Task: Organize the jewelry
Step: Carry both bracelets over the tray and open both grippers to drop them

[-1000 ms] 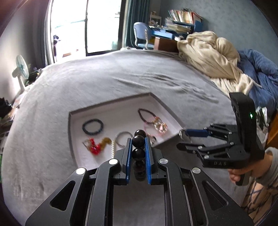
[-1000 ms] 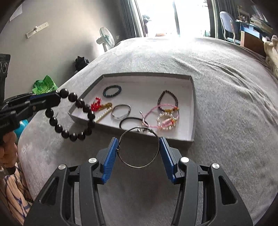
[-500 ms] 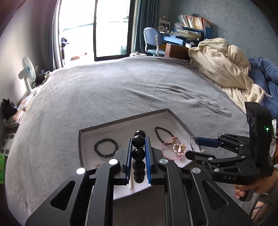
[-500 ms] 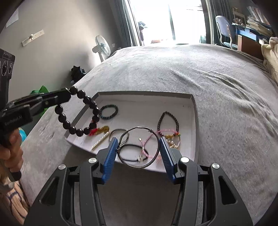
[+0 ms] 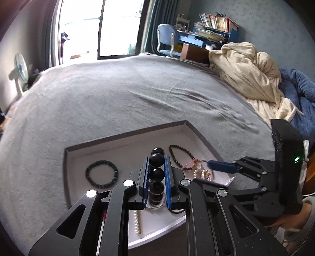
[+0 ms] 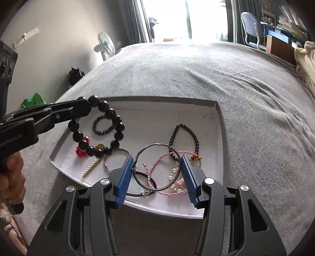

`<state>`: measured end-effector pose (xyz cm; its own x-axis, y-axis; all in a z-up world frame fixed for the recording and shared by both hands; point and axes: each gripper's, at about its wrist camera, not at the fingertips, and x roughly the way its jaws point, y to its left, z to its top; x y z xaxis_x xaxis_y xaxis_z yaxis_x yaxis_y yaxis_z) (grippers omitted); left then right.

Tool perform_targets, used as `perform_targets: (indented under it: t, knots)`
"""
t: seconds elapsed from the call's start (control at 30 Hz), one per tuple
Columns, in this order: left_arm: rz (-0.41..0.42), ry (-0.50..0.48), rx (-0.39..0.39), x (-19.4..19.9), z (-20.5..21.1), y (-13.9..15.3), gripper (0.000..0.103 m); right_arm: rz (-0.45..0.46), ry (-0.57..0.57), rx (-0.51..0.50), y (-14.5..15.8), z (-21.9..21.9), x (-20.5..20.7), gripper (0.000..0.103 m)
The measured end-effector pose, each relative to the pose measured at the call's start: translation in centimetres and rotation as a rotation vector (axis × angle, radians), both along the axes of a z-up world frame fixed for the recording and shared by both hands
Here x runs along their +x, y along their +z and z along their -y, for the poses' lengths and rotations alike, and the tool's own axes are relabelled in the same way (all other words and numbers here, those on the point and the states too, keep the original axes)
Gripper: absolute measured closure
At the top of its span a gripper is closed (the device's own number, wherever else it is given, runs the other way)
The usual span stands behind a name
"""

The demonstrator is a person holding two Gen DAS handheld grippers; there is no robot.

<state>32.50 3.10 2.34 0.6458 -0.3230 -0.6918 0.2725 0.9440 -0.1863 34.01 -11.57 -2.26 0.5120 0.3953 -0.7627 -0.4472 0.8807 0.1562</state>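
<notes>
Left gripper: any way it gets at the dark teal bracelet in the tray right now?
Probably not: the left gripper is shut on the black bead bracelet. The teal bracelet lies uncovered in the tray.

Daylight floods through a glass door [image 5: 110,29] onto a grey-covered bed [image 5: 118,98], with a blue chair [image 5: 167,39], cluttered desk [image 5: 206,37], standing fan [image 6: 105,46] and cream blanket [image 5: 248,72] nearby.

Daylight floods through the blown-out window [image 6: 173,17] behind the bed [image 5: 118,102], glaring white, while fisheye bending darkens and slightly blurs both views' corners.
</notes>
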Motion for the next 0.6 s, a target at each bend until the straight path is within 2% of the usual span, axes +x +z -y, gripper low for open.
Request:
perform_targets:
  t: [0.2, 0.57, 0.6]
  knots:
    - [-0.023, 0.013, -0.006, 1.2, -0.6, -1.7, 0.088, -0.007, 0.009, -0.076, -1.8, -1.5, 0.5, 0.054]
    - [-0.086, 0.121, 0.069, 3.1, -2.7, -5.0, 0.088, -0.024, -0.003, -0.091, -2.9, -1.3, 1.1, 0.053]
    - [-0.087, 0.12, 0.07, 3.0, -2.9, -5.1, 0.084, -0.023, -0.001, -0.092, -2.8, -1.3, 1.1, 0.053]
